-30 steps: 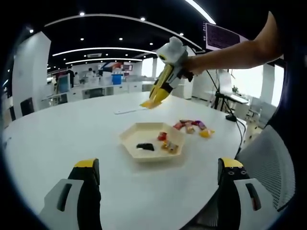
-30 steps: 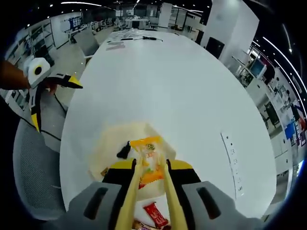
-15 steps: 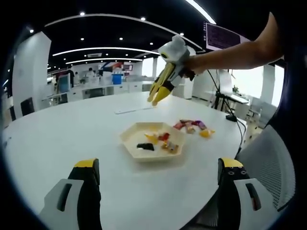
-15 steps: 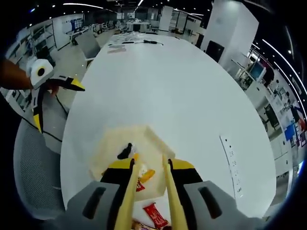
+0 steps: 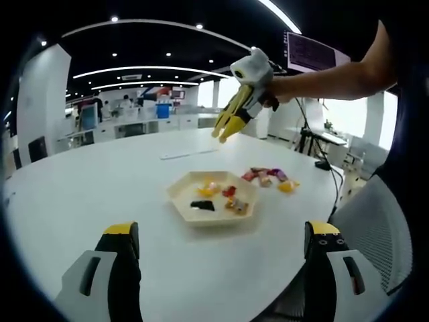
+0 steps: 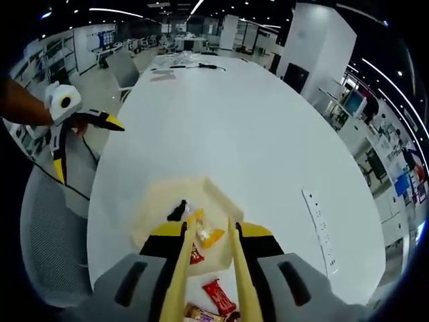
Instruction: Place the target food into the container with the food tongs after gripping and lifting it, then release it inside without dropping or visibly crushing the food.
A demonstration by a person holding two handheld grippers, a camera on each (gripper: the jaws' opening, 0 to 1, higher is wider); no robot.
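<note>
1. Left gripper view: left hand-held gripper (image 5: 218, 251) at the bottom, its two black/grey jaws w/ yellow tips standing wide apart, nothing between them, over the white round desk (image 5: 100, 188).
2. Same view, mid-desk: cream hexagonal tray (image 5: 181, 198) w/ several items inside – yellow-orange snack packet (image 5: 209, 188) near the far side, a black piece (image 5: 202, 205) at the near side, a red wrapped bit (image 5: 228, 191) and more small wrapped sweets to its right.
3. Beyond the tray on the desk: loose pile of wrapped snacks (image 5: 271, 178), just beside the tray but not touching it.
4. Above the tray: right hand-held gripper (image 5: 228, 127) held up by a person's bare arm (image 5: 328, 70), carrying yellow food tongs (image 5: 231, 121) pointing down; tips look empty, apart from the food below.
5. Right: grey mesh chair (image 5: 375, 228) at the desk edge. Office w/ ceiling lights behind.
6. Right gripper view: right hand-held gripper's jaws pressed onto the two yellow tong arms (image 6: 179, 268), so it is clamped on the tongs. Tong arms stand apart w/ a gap.
7. Past the tong tips: tray (image 6: 157, 201) w/ the yellow-orange packet (image 6: 208, 231) lying inside, black piece (image 6: 177, 211) beside it; packet prob. free of the tongs, though the tips are partly hidden.
8. Nearer the camera: red wrapper (image 6: 218, 296) on the desk (image 6: 255, 134) outside the tray.
9. Left edge: left hand-held gripper (image 6: 87, 124) in a hand, off the desk edge above the chair (image 6: 50, 235).
</note>
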